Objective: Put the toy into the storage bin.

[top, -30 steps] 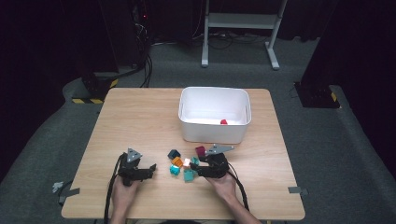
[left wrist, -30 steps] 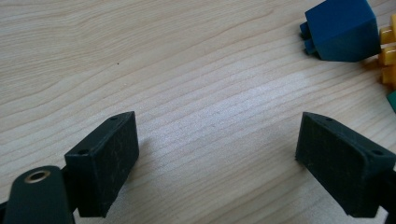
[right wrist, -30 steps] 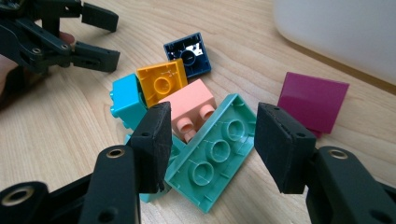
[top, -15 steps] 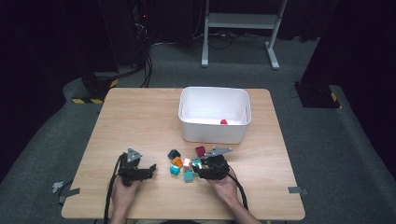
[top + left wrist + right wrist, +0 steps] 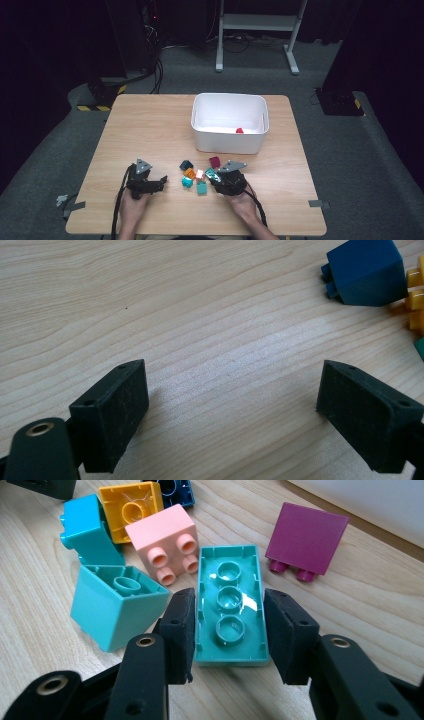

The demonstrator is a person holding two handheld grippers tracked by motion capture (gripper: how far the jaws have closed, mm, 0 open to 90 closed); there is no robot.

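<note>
A white tub [image 5: 229, 131] stands on the wooden table [image 5: 145, 127], with a small red piece [image 5: 239, 131] lying inside it. Beyond the table, a grey metal frame [image 5: 257, 22] stands on the dark carpet [image 5: 340, 150], with cables [image 5: 155, 70] trailing at the left.

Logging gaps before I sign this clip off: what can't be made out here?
- Red piece in the white bin, high view: too small to tell its shape.
- Yellow brick, left gripper view: cut off by the right edge.
- Long teal brick, right gripper view: the right hand-held gripper jaws cover its sides, so contact is unclear.
</note>
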